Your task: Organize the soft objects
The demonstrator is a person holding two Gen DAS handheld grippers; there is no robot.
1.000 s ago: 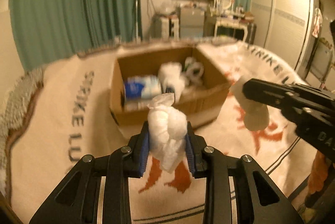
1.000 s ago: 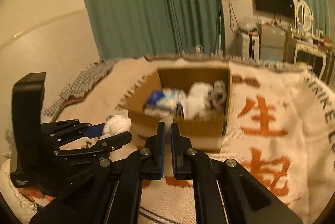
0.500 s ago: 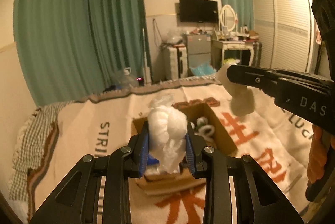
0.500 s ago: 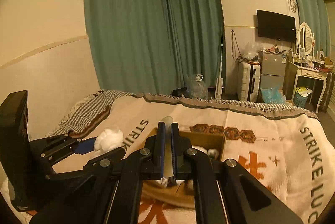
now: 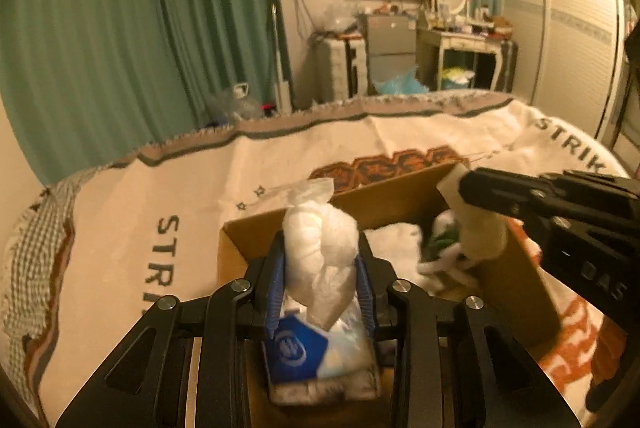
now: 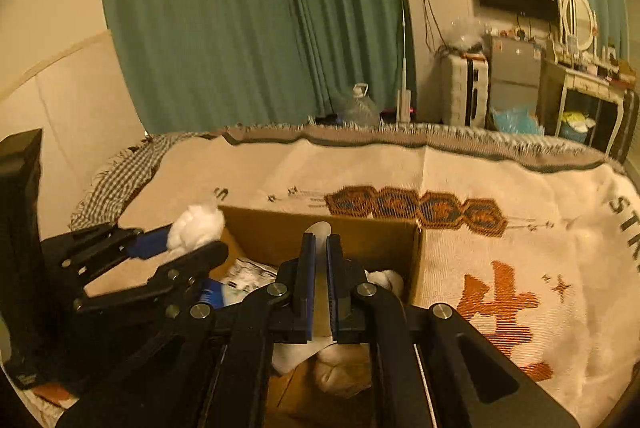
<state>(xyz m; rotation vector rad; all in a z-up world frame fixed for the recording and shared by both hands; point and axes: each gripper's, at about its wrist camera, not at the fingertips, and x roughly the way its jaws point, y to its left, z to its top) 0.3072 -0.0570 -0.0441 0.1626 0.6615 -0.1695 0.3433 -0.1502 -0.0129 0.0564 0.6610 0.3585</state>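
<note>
Left hand-held gripper [image 5: 320,268] clamped on a white bag [image 5: 320,248] of cotton-like stuff, knotted top up. It hangs over the near-left end of the open box [image 5: 280,224], above a blue-and-white pack [image 5: 296,348] already inside.

Right hand-held gripper [image 6: 318,280] nearly together, pinching a thin pale sponge [image 6: 320,228] edge-on. Seen from the left wrist, the sponge [image 5: 480,228] hangs over the right end of the box, above white and green soft things lying inside. Box sits on a bed blanket [image 6: 500,268] with orange characters and "STRIK" lettering.

Judgement: step in hand is dropping both items into the box; the box is partly filled, so the task looks well along.

Doing it well:
- Lower each item below the box rim before letting go; both are light and could bounce or drift out.
- Keep the two tools apart; they work opposite ends of one small box.
- Aim the bag for a gap beside the pack, not on top, where it may roll.
- Release the sponge flat, so it does not stand against the wall.
- Avoid knocking the cardboard; the blanket gives little grip.
</note>
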